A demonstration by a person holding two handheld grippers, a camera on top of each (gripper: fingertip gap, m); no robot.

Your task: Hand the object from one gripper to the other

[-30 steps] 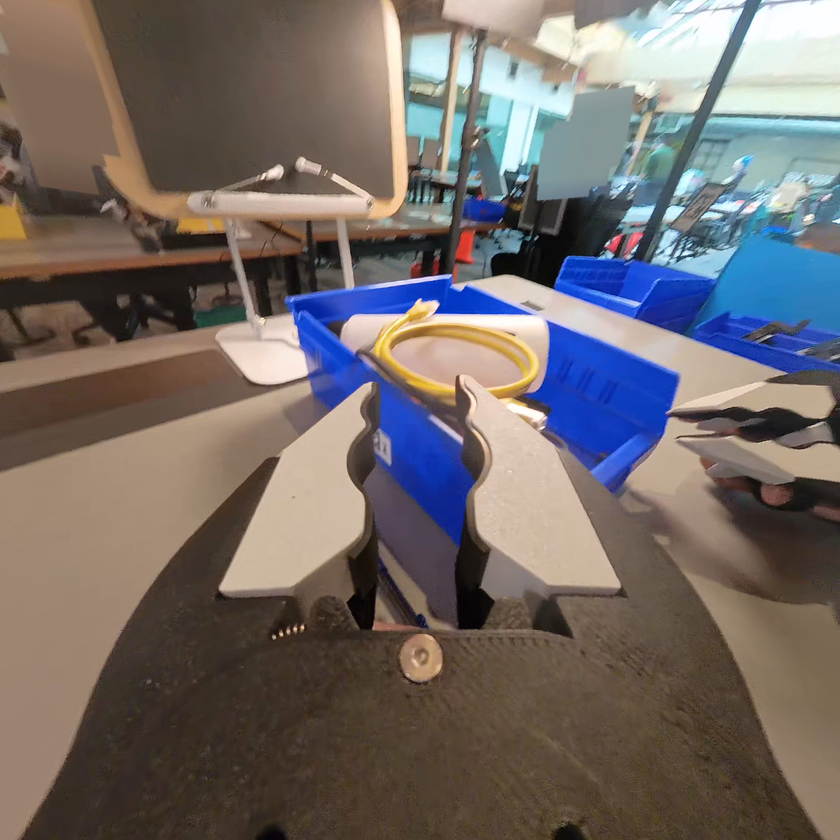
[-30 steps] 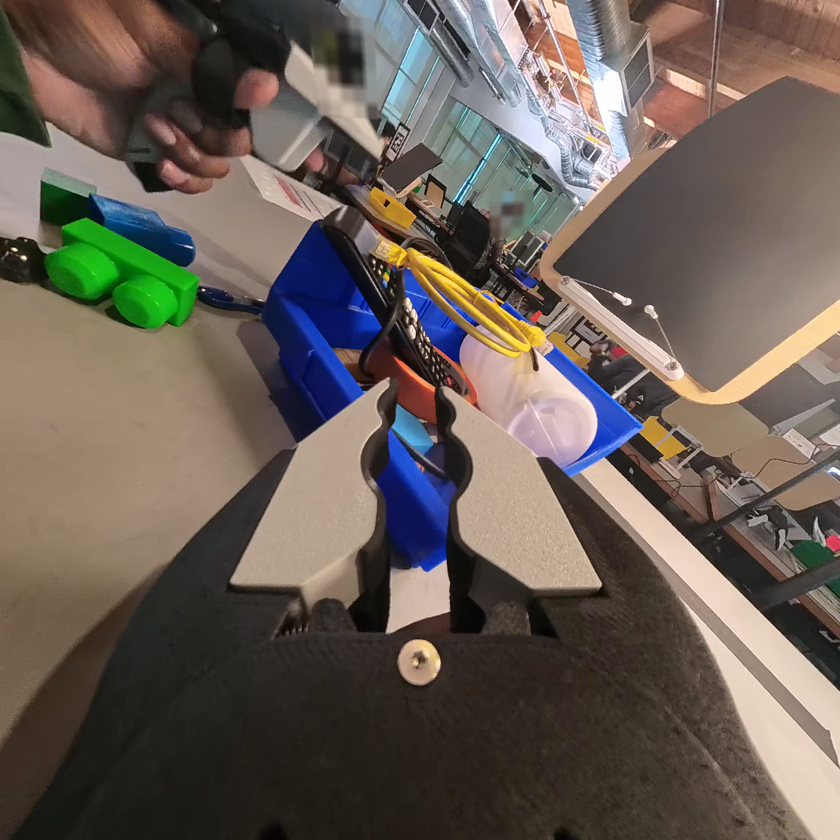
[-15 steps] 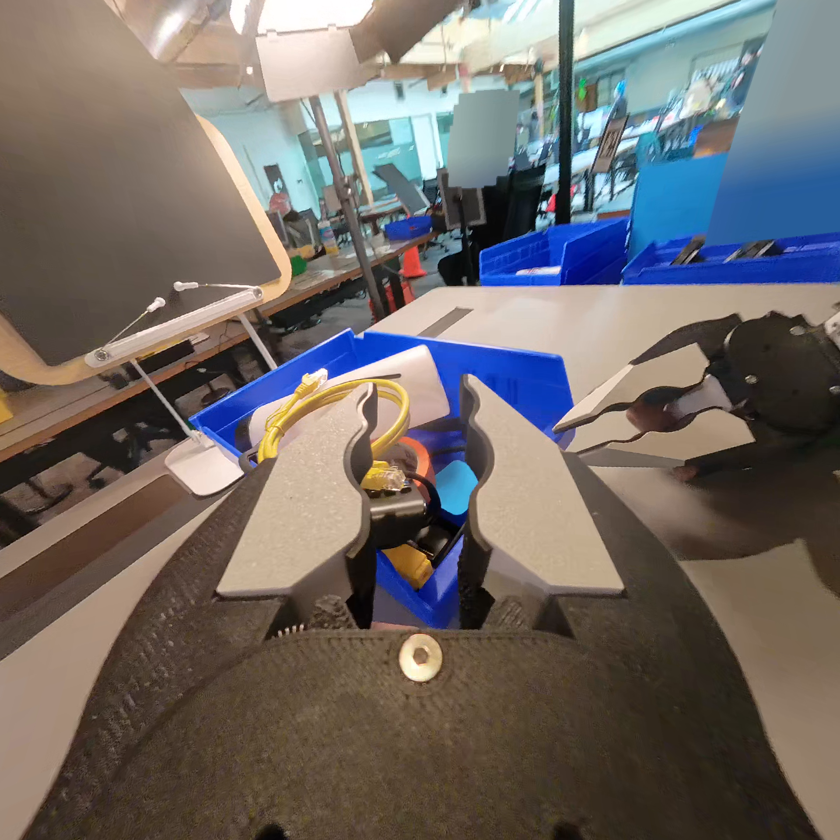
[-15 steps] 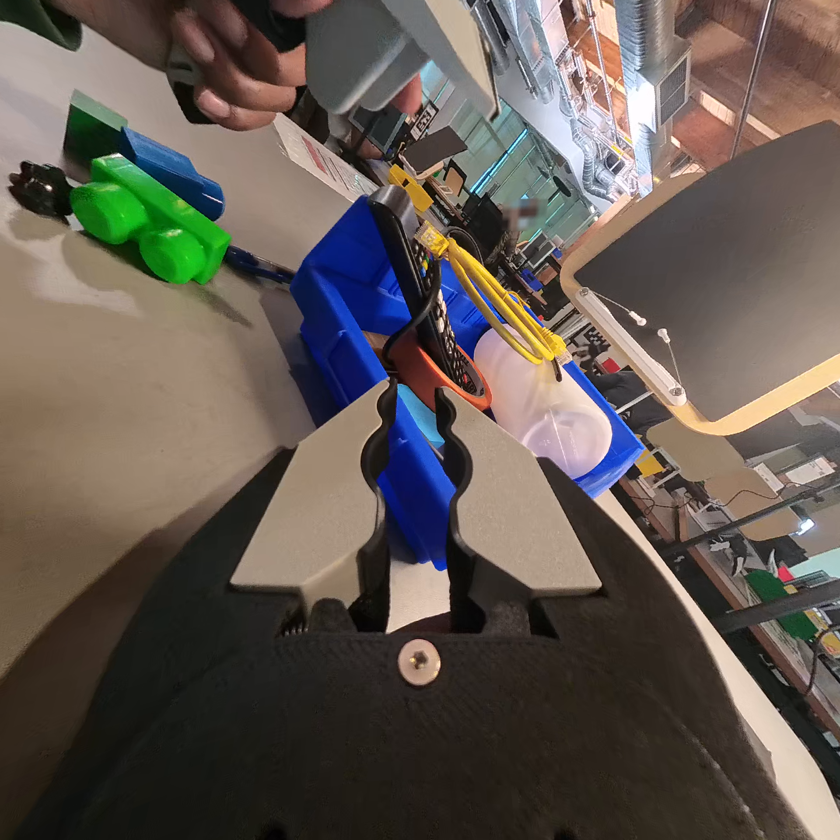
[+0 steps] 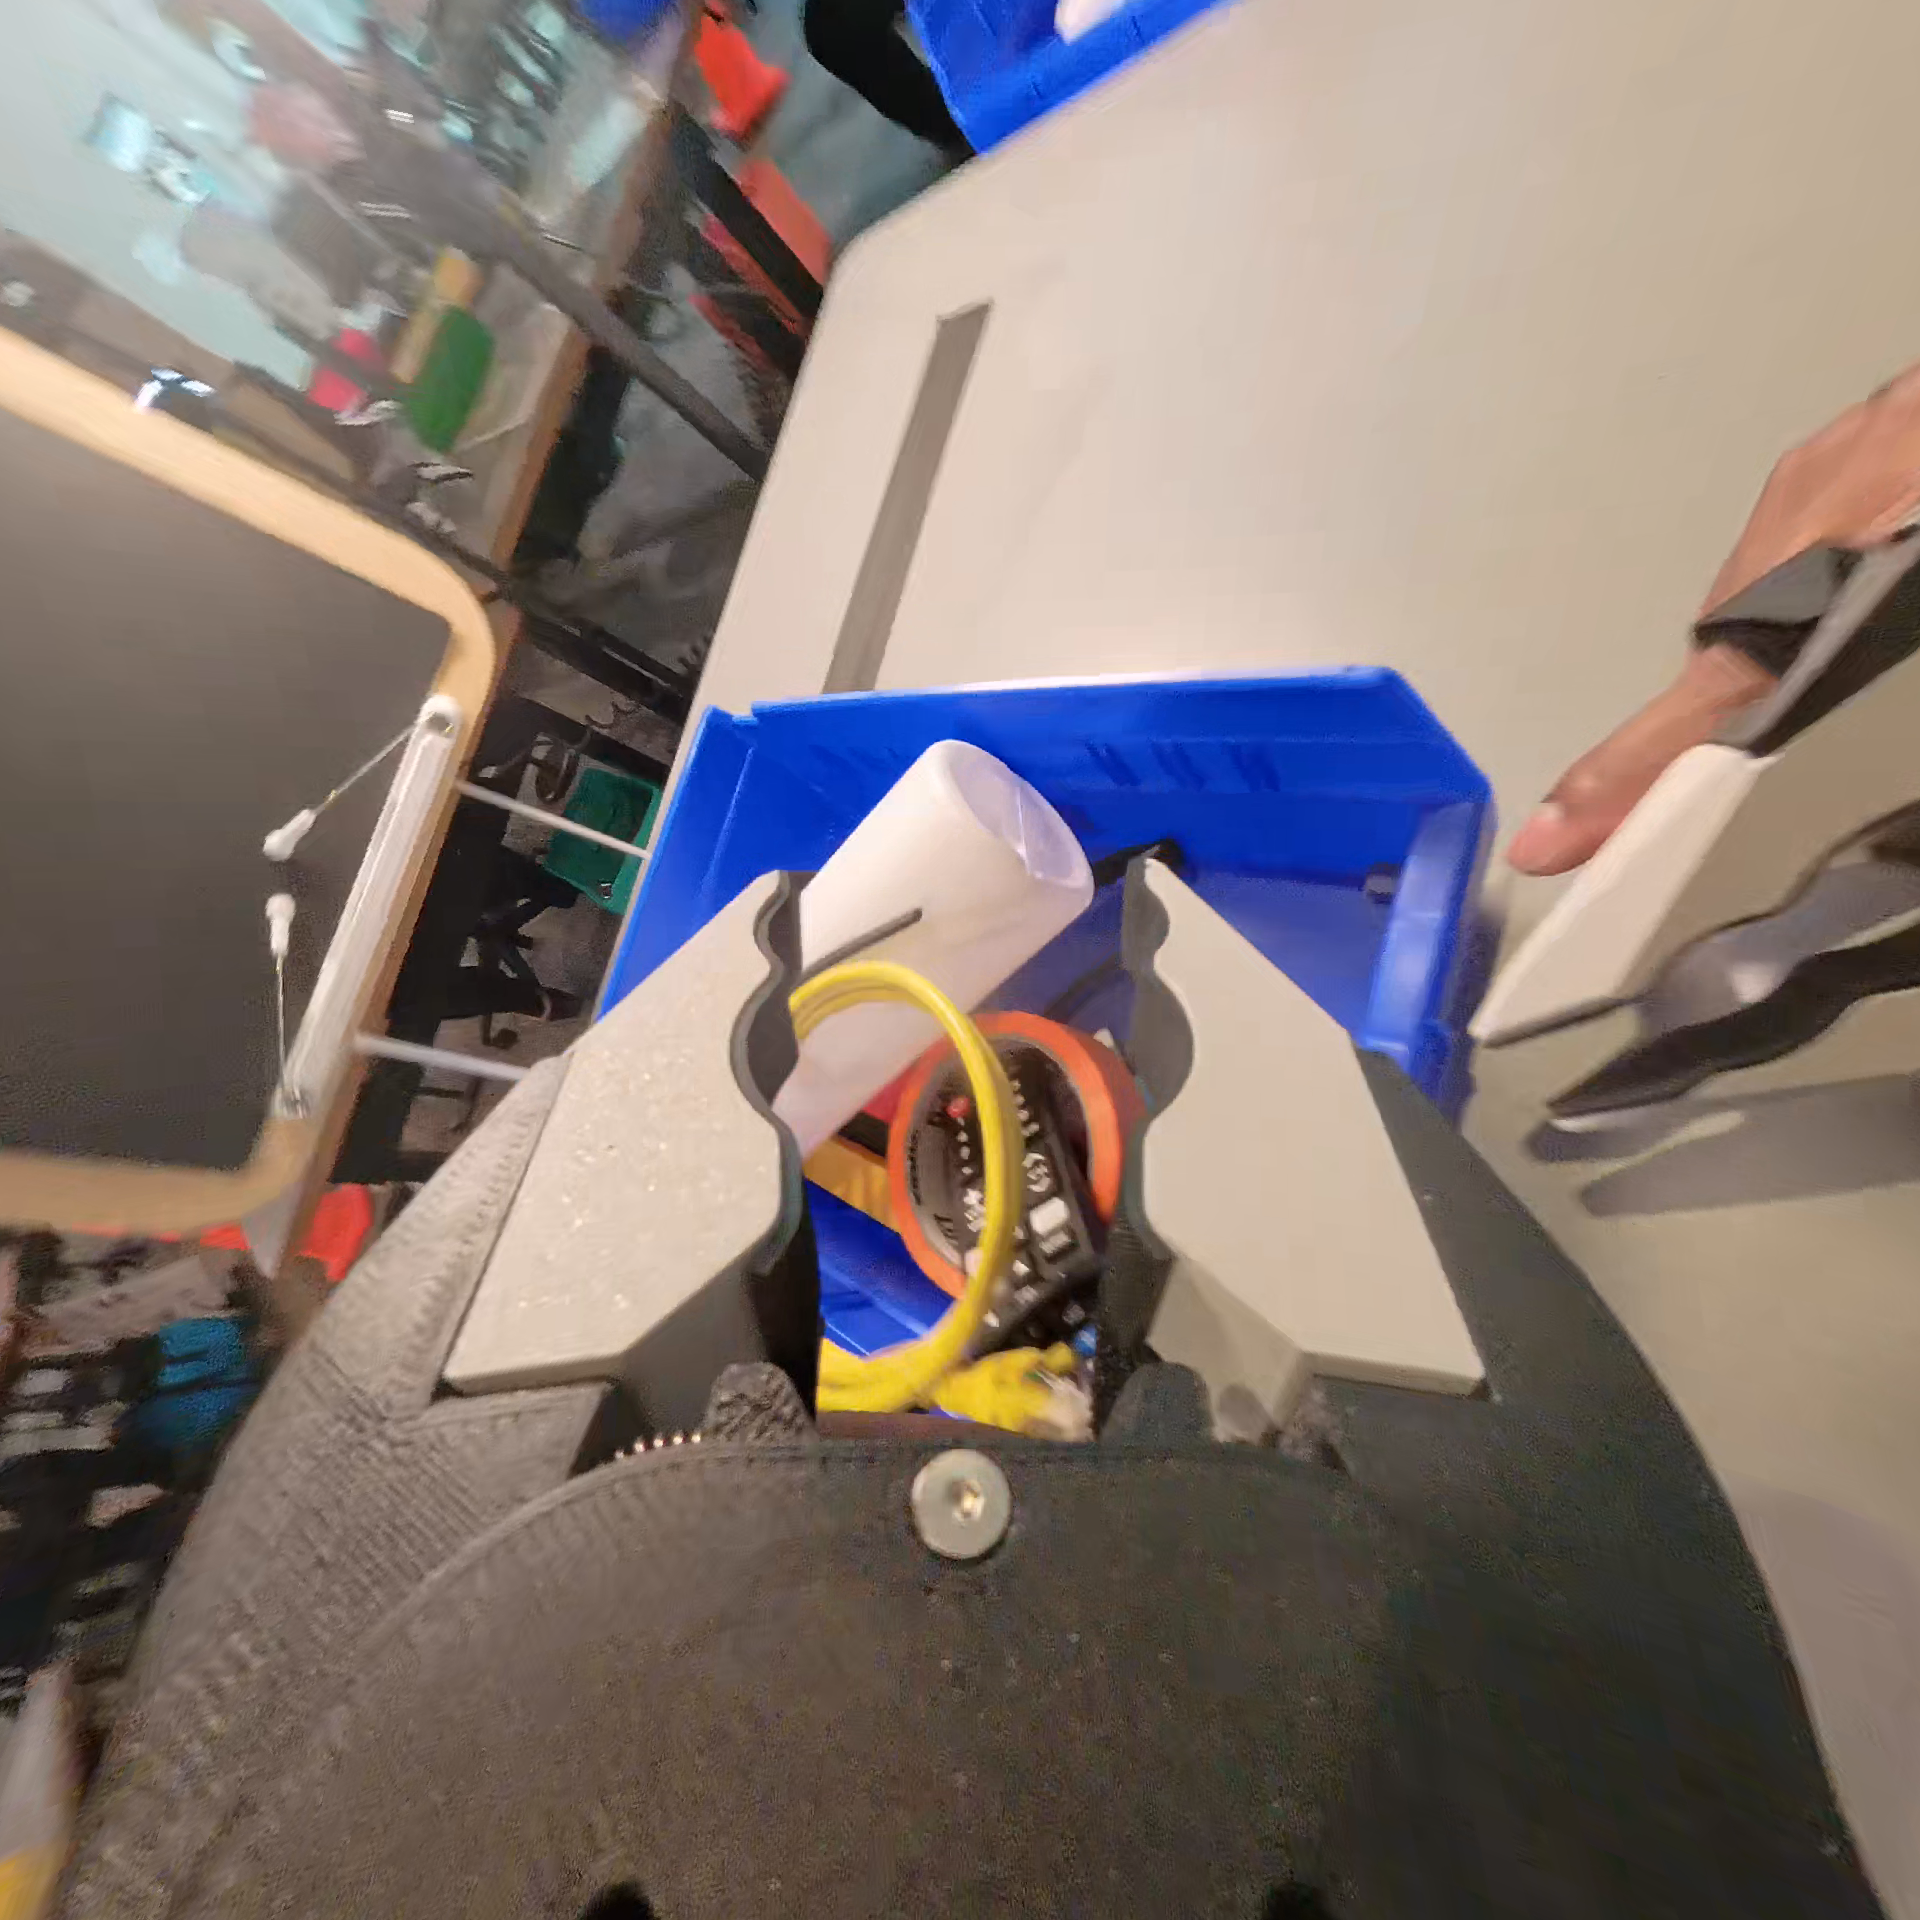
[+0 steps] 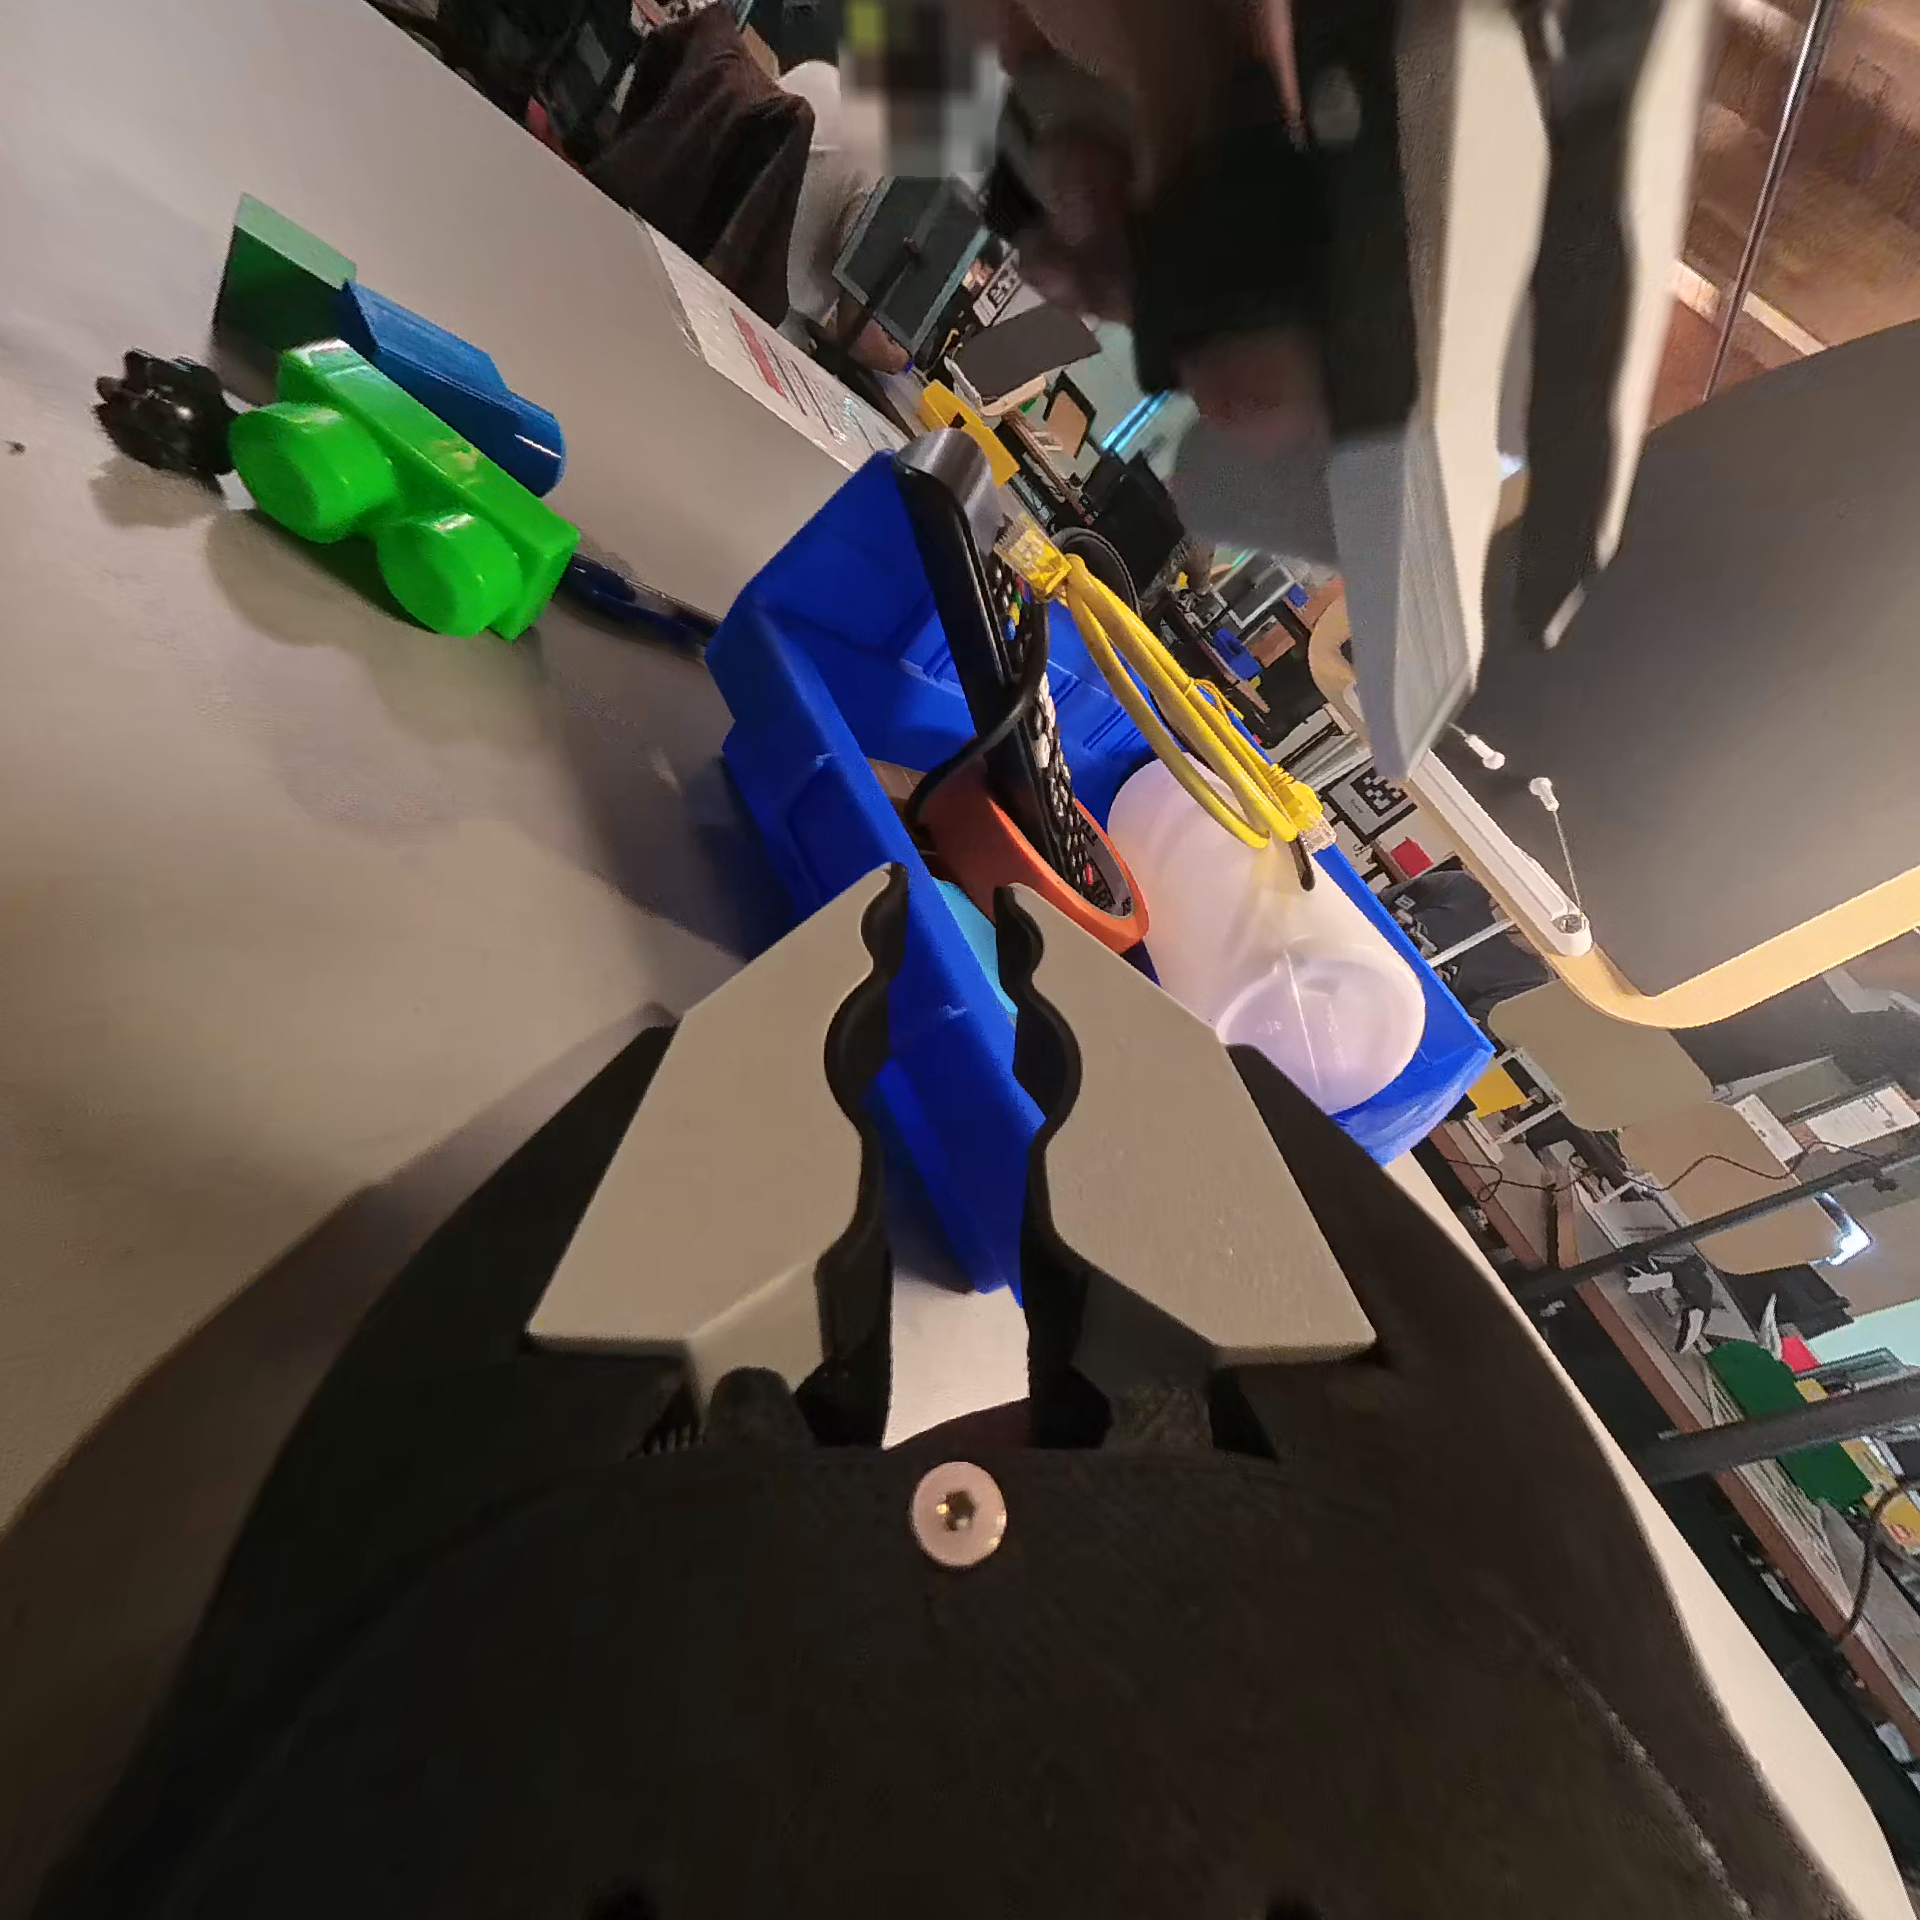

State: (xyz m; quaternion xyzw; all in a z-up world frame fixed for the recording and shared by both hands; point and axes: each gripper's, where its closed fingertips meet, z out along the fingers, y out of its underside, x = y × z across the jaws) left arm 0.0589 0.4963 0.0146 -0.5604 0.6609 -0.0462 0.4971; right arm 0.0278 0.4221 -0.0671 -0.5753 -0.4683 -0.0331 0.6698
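Observation:
A blue bin (image 5: pixel 1091 707) on the grey table holds a coiled yellow cable (image 5: pixel 977 1091), a white bottle (image 5: pixel 935 831), an orange tape roll (image 5: pixel 1101 1070) and a black remote (image 5: pixel 1029 1195). My left gripper (image 5: pixel 961 904) is open wide and empty, right above the bin's contents, with the cable and tape between its jaws. My right gripper (image 6: pixel 951 904) is narrowly open and empty, low at the bin's (image 6: pixel 790 665) near corner. It also shows in the left wrist view (image 5: pixel 1517 1070), beside the bin's right wall. The left gripper's fingers (image 6: pixel 1403 603) hang blurred over the cable (image 6: pixel 1164 665).
A green toy block (image 6: pixel 405 509), a blue block (image 6: pixel 447 384), a dark green block (image 6: pixel 281 270) and a small black part (image 6: pixel 166 410) lie on the table left of the bin. A black board with a wooden rim (image 5: pixel 156 779) stands past the table's edge. To reach the green toy block (image 6: pixel 405 509) in a straight line is about 15 cm for my right fingers, about 20 cm for my left.
My left gripper has risen over the bin, tipped down onto its contents, and opened wider. My right gripper has stayed at the bin's corner with the same narrow gap.

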